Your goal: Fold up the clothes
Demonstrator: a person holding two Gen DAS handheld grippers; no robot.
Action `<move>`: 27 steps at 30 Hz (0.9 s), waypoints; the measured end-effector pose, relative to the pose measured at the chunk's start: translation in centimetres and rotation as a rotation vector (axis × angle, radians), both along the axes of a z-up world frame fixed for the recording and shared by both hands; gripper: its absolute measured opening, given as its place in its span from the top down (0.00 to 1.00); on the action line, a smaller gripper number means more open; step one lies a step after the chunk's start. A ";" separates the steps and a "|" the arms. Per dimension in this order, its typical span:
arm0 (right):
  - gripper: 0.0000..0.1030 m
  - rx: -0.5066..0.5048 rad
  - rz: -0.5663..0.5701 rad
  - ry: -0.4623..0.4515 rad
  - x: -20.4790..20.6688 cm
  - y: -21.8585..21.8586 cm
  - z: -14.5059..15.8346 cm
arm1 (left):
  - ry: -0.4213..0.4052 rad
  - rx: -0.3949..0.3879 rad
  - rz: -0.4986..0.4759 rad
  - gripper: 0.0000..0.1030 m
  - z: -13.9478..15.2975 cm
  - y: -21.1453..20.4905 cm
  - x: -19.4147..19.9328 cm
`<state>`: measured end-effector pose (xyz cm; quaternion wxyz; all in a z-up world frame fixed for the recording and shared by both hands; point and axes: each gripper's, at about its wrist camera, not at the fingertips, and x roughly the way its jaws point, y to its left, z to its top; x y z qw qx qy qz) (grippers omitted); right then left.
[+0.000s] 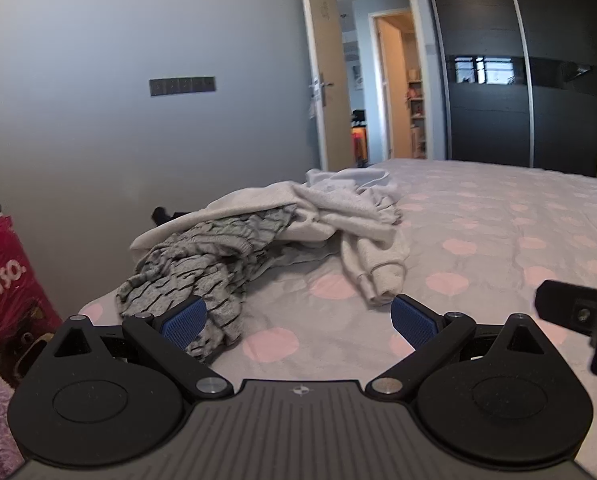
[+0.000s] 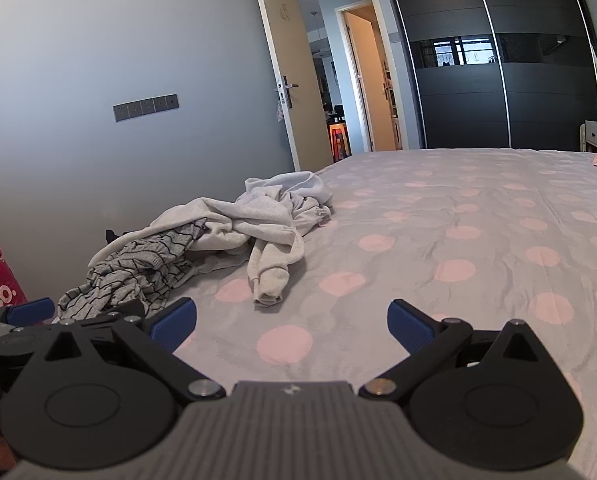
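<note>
A heap of clothes lies on the bed's left edge: a grey garment with black stripes [image 1: 194, 264] in front, a pale grey hoodie [image 1: 350, 216] behind it with one sleeve [image 1: 382, 276] stretched toward me. My left gripper [image 1: 298, 322] is open and empty, low over the sheet; its left pad [image 1: 184, 322] is at the striped garment's near edge. In the right wrist view the striped garment [image 2: 130, 268] and hoodie [image 2: 270, 216] lie ahead to the left. My right gripper [image 2: 292, 326] is open and empty over bare sheet, to the right of the left gripper [image 2: 30, 312].
The bed [image 2: 458, 248] has a grey sheet with pink dots and stretches ahead and right. A red bag [image 1: 6, 288] stands at the left beside the bed. A grey wall, an open door [image 2: 278, 80] and a dark wardrobe [image 2: 498, 72] lie beyond.
</note>
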<state>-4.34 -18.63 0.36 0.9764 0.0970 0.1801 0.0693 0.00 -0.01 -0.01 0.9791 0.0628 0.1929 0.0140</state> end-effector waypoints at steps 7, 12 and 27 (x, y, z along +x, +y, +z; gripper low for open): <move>0.01 0.013 0.012 0.008 0.1 -1.0 -0.2 | 0.009 -0.014 -0.006 0.03 0.0 -0.1 0.0; 0.01 -0.025 0.004 0.017 0.4 0.1 -0.5 | 0.015 -0.024 -0.011 0.03 -0.1 -0.2 0.0; 0.01 -0.045 0.014 0.041 0.7 0.2 -0.9 | 0.022 -0.042 -0.002 0.03 0.0 0.0 -0.1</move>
